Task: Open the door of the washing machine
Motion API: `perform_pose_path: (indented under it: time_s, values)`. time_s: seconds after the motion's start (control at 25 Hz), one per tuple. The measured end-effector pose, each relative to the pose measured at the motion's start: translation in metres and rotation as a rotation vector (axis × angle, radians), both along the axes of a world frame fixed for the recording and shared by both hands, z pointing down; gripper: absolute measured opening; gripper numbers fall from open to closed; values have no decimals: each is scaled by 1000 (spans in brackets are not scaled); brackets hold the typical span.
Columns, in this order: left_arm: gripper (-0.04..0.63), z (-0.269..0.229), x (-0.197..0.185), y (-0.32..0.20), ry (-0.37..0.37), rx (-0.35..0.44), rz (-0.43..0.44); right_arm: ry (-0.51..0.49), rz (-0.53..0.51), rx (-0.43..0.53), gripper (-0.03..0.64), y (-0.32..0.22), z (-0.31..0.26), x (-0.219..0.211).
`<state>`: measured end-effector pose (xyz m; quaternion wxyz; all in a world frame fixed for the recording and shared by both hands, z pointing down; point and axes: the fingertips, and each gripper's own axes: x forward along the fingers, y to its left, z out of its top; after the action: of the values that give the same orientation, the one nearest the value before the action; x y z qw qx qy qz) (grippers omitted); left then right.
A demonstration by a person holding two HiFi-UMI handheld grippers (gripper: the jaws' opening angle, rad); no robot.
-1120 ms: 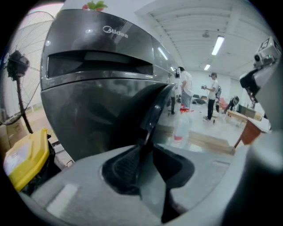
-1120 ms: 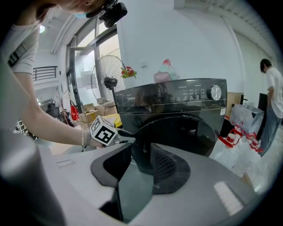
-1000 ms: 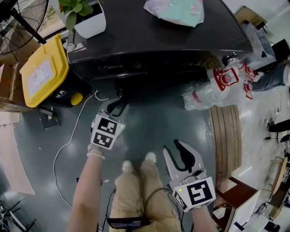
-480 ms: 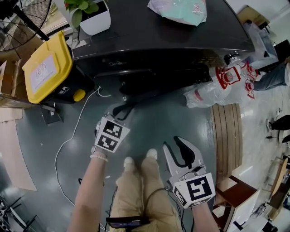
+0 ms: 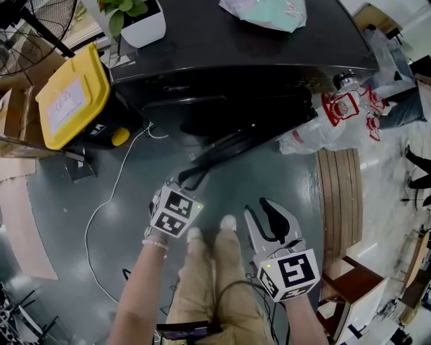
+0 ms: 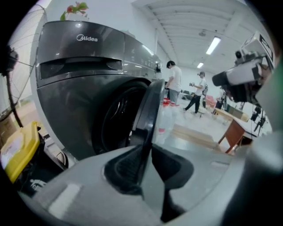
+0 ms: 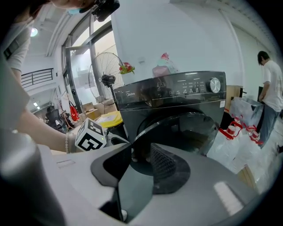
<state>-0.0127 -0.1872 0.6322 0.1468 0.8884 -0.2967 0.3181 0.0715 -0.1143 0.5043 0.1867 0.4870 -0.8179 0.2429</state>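
Observation:
The dark front-loading washing machine (image 5: 236, 47) stands at the top of the head view. Its round door (image 5: 236, 141) hangs partly open and slants out towards me. My left gripper (image 5: 187, 180) grips the door's free edge. In the left gripper view the thin door edge (image 6: 150, 106) runs between the pads and the jaws (image 6: 148, 163) are closing on it. My right gripper (image 5: 266, 215) hovers lower right, near my legs, open with nothing between its fingers. The right gripper view shows the machine (image 7: 177, 95), the ajar door (image 7: 185, 128) and the open right gripper (image 7: 139, 165).
A yellow-lidded bin (image 5: 71, 98) sits left of the machine, with a white cable (image 5: 108, 195) trailing over the floor. A white planter (image 5: 138, 20) and a bag (image 5: 262, 12) rest on top. Plastic bags (image 5: 330, 121) and wooden boards (image 5: 337, 195) lie right. People (image 6: 174, 81) stand far behind.
My left gripper has drawn back towards me with the door edge in it, and the door has swung further out from the machine. The right gripper has stayed where it was.

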Motion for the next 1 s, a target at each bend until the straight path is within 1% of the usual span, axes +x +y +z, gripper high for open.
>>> perform_pose_path:
  time_s: [0.16,0.28,0.52,0.6,0.68,0.72,0.88,1.0]
  values:
    - [60,2,8,17,-4,-31,29,12,4,-5,120,2,2,2]
    - [55,2,14,29,-12,-48,60,0,10,-15,120,5,2,2]
    - [52,1,26,54,-7,-98,116,-24,48,-43,120,10,4,11]
    - [46,-3,29,61,5,-106,122,-21,66,-55,120,11,5,15]
    - [28,-9,30,67,28,-111,109,-14,81,-67,120,11,7,18]
    - [-3,-15,28,69,41,-112,96,-12,85,-70,120,10,7,18]
    - [-6,-38,18,67,72,-110,57,8,92,-81,123,7,11,19]
    - [-6,-64,6,59,93,-78,24,33,97,-93,151,2,17,17]
